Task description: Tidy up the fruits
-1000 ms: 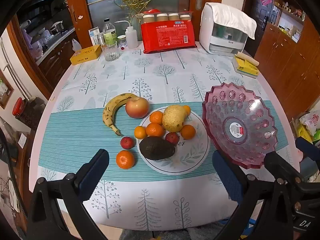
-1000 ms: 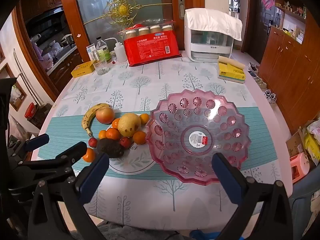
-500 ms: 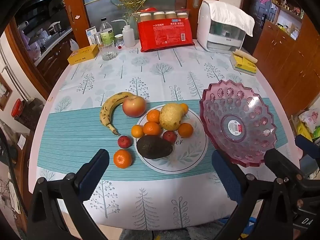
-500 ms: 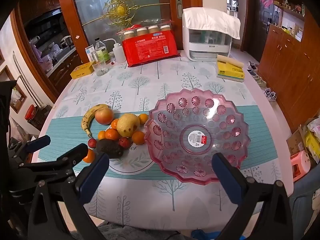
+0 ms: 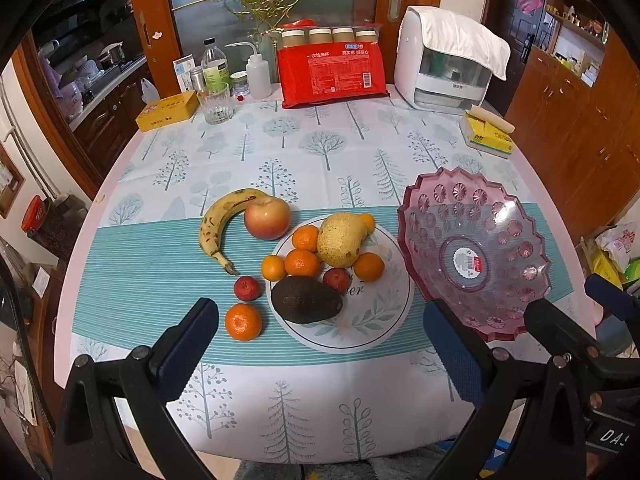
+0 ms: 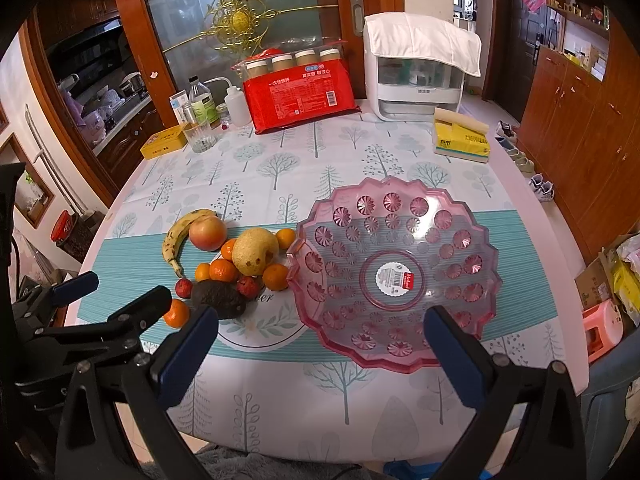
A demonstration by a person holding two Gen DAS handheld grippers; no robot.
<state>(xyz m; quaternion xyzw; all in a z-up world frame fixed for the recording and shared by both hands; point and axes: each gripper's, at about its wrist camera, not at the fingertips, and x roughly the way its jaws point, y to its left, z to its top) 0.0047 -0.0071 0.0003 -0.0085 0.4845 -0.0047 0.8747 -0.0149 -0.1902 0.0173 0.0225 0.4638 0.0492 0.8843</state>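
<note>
**Fruit to the left, empty bowl to the right, both tongs wide and waiting**

The table [image 5: 320, 148] carries everything. Its largest piece is the pink bowl [image 6: 394, 276], empty, lying straight ahead of the right gripper [image 6: 320, 360]. Beside the bowl, its rim just under the bowl's edge, is the white plate [image 5: 372, 320], dead ahead of the left gripper [image 5: 320, 354]. Both grippers hang above the near table edge with jaws spread wide, holding nothing.

The move seems to turn on this: the fruit lies left of the bowl, so each piece must travel rightward. The left gripper is nearer the fruit, the right nearer the bowl.

Off the plate, to its left, the banana [image 5: 222, 224] curves with its long axis running roughly away from the tongs, stem toward them. The apple [image 5: 267, 218] touches its inner curve. On the plate the pear [image 5: 342, 240] leans among small oranges, and the avocado [image 5: 306, 300] lies nearest the left gripper, long axis crosswise to its fingers. A loose orange [image 5: 243, 322] and a small red fruit [image 5: 247, 288] sit on the cloth by the left finger, clear of neighbours and likely easiest to take first.

Nothing blocks the path; the red pack [image 5: 332, 66] and the glass [image 5: 218, 104] stand well apart at the far side
</note>
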